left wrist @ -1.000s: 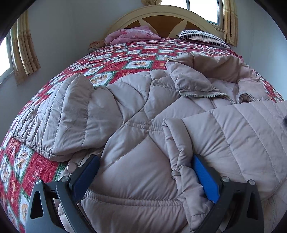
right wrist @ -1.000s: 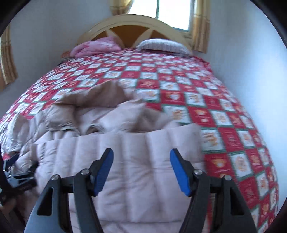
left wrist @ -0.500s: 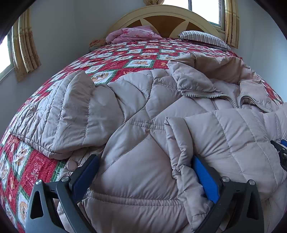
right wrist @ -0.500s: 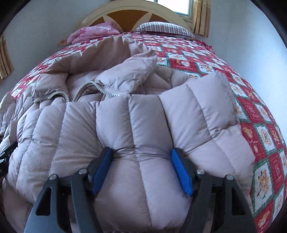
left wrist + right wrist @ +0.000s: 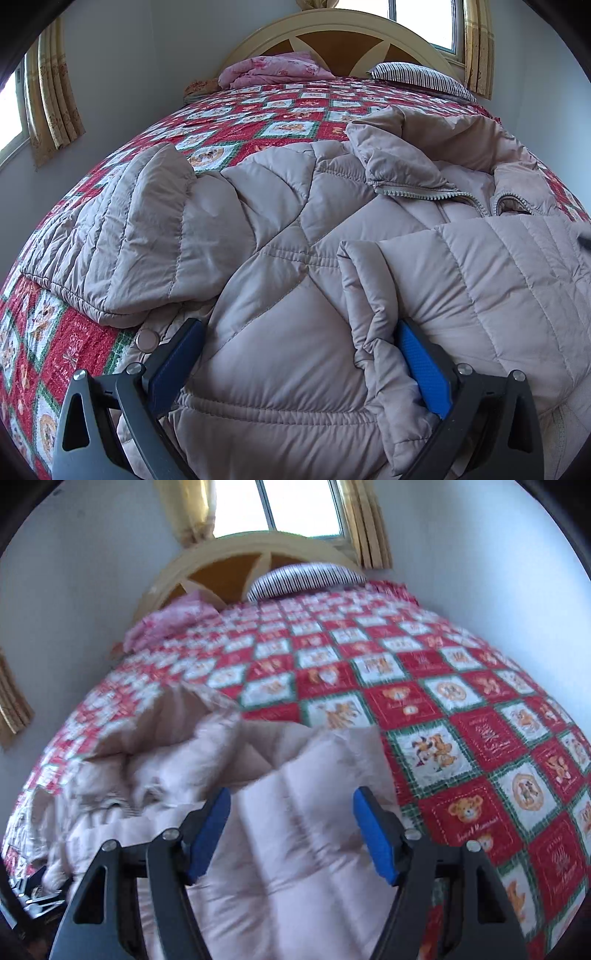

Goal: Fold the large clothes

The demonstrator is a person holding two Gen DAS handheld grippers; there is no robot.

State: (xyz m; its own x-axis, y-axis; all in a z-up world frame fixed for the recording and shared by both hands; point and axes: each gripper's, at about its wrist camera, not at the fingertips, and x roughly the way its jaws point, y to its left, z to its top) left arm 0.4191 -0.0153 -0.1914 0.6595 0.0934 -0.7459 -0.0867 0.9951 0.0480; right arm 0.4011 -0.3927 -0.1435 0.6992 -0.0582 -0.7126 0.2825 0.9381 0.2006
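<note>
A puffy beige down jacket [image 5: 280,236] lies spread on the bed, its zipper collar [image 5: 443,192] toward the headboard. One quilted sleeve panel [image 5: 498,280] is folded across its front. My left gripper [image 5: 301,365] rests low at the jacket's hem with its jaws wide apart. The hem's bulk fills the gap, and a sleeve cuff [image 5: 373,332] lies against the right pad [image 5: 424,373]. In the blurred right wrist view, my right gripper [image 5: 291,836] is open just above the same pale panel [image 5: 303,849] and pinches nothing. The other sleeve [image 5: 122,240] lies out to the left.
A red patchwork quilt [image 5: 461,738] covers the bed. A pink folded blanket [image 5: 273,70] and a striped pillow [image 5: 421,77] sit by the arched headboard [image 5: 332,33]. Walls close in on both sides. The left gripper's frame shows at the lower left edge [image 5: 33,901].
Half a second ago the right gripper was down close on the folded sleeve panel. It has since drawn back toward the right with a roll. The left gripper has kept still.
</note>
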